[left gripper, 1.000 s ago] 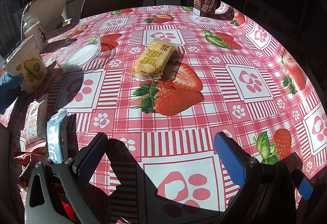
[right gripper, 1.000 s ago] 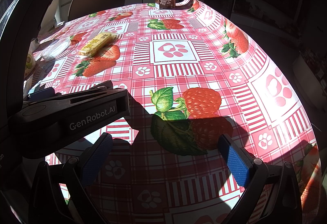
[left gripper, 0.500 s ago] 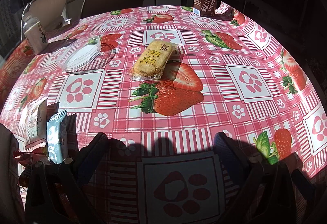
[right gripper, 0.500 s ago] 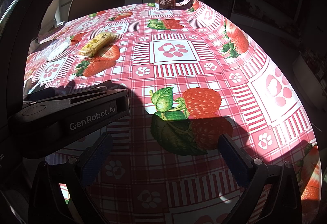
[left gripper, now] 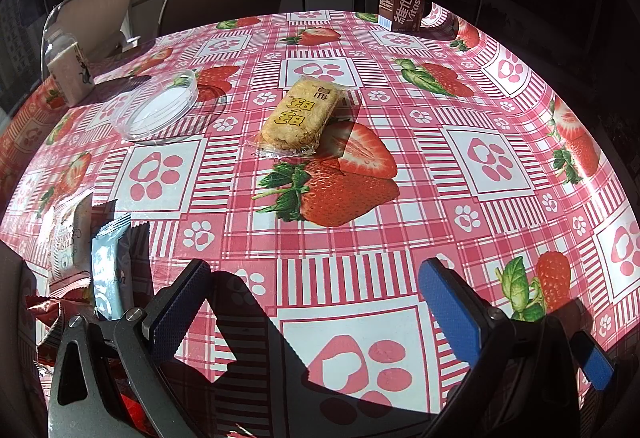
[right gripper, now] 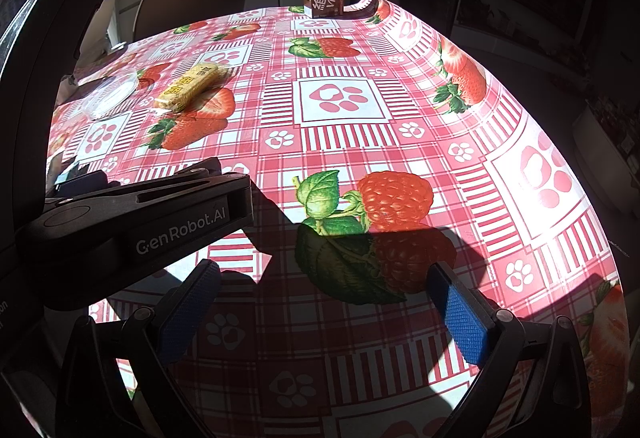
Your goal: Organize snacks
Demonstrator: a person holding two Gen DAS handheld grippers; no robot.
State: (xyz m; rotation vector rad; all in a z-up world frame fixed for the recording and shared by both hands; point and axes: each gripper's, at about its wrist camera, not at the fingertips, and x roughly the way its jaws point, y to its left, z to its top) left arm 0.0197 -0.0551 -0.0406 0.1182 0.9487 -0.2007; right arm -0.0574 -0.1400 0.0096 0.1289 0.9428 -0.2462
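As both were poised low over the glossy strawberry-print tablecloth (left gripper: 472, 158) with nothing between their spread blue ribbed pads, the left gripper (left gripper: 316, 302) and right gripper (right gripper: 324, 302) faced, apparently as next target, a flat clear-wrapped rice cracker (left gripper: 298, 114) lying mid-table, crinkly snack packets (left gripper: 92, 250) already gathered at left.

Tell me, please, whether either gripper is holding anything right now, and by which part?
Nothing is held: the left gripper and right gripper are both open, with only tablecloth between their fingers.
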